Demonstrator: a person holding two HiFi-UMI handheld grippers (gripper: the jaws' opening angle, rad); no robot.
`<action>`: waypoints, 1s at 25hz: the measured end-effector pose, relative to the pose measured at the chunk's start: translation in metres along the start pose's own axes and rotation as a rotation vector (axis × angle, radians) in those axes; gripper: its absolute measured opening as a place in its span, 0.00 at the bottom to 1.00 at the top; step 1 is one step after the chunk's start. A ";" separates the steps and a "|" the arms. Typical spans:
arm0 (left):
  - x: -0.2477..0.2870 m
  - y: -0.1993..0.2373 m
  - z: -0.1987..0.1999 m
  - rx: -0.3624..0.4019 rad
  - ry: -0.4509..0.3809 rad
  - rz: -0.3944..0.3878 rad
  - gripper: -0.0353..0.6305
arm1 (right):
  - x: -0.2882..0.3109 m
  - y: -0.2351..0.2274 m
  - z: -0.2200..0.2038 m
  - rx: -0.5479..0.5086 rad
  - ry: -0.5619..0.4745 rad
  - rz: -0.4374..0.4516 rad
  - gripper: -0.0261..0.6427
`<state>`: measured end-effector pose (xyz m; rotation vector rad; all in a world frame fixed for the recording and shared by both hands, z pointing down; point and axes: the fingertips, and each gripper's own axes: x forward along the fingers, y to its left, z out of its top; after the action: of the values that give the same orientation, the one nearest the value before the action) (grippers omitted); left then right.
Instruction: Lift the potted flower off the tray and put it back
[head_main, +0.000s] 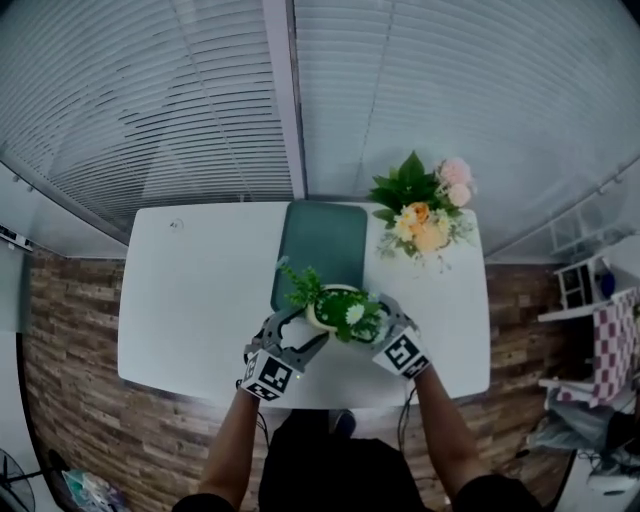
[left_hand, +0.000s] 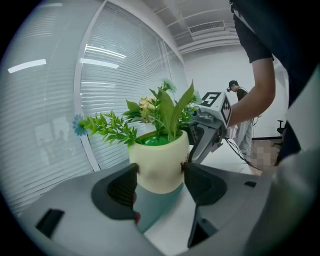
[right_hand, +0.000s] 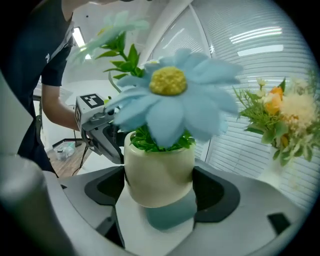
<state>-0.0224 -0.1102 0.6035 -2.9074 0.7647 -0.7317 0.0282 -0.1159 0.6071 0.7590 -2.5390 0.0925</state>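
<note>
The potted flower (head_main: 340, 310) is between our 2 grippers, over the near end of the green tray (head_main: 322, 240), the end closest to us. Our left gripper (head_main: 303, 330) has its jaws closed narrow on the cream pot, 1 pad on each side of it, as the left gripper view shows (left_hand: 159, 185). Our right gripper (head_main: 385, 322) clamps the same pot from the opposite side, and in the right gripper view (right_hand: 159, 187) both pads press on the pot wall. In both gripper views the round bottom of the pot seems to hang free, with a piece of the tray showing under it, so we judge that the pot is already lifted a little off the tray. If so, the first half of the task is done or almost done. What is left is to lower the pot back onto the tray, set it upright, and open both grippers. The white table (head_main: 190, 300) carries the tray, and a second bouquet (head_main: 425, 215) stands just beside the far right corner of the tray, apart from our work.
</note>
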 end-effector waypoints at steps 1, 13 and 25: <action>-0.004 -0.005 0.003 -0.001 -0.004 0.000 0.48 | -0.005 0.004 0.002 -0.004 -0.005 0.000 0.63; -0.041 -0.057 0.033 0.014 -0.032 0.032 0.48 | -0.058 0.049 0.012 -0.028 -0.043 -0.005 0.63; -0.080 -0.104 0.058 0.073 -0.053 0.065 0.48 | -0.100 0.095 0.015 -0.048 -0.080 -0.024 0.63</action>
<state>-0.0103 0.0149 0.5347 -2.8106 0.8051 -0.6592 0.0435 0.0114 0.5538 0.7887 -2.5967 -0.0074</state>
